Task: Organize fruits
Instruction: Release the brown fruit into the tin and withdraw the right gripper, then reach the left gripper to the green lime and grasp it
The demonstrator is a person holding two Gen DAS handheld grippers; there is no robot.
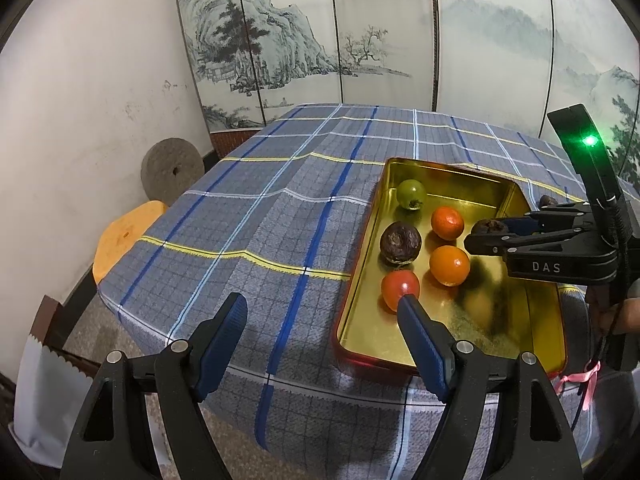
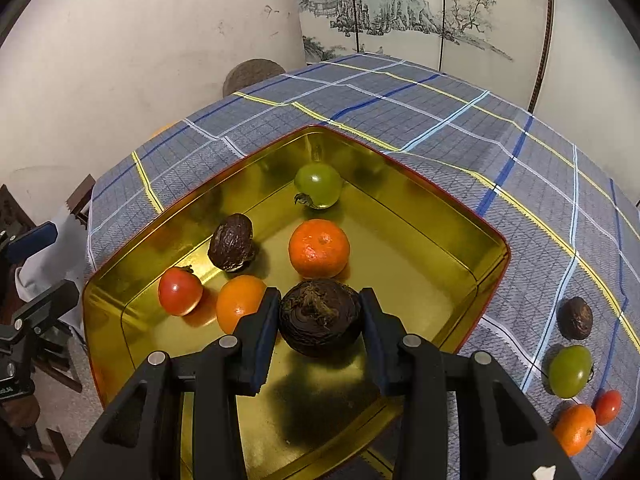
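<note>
The left claw (image 1: 322, 306) hangs released, jaws wide with nothing between them, its right tip just in front of a red tomato (image 1: 400, 289) near the gold tin tray (image 2: 460, 248) on the plaid-covered surface (image 1: 248, 216). The right claw (image 2: 320, 312) is clenched around a dark brown wrinkled fruit (image 2: 320, 316), both pads pressing its sides, above the tray's floor. The tray also holds a green tomato (image 2: 318, 185), a mandarin (image 2: 319, 248), an orange (image 2: 238, 300) and another dark fruit (image 2: 232, 242). Four more fruits lie on the cloth at right. The right claw's body reads "DAS"
</note>
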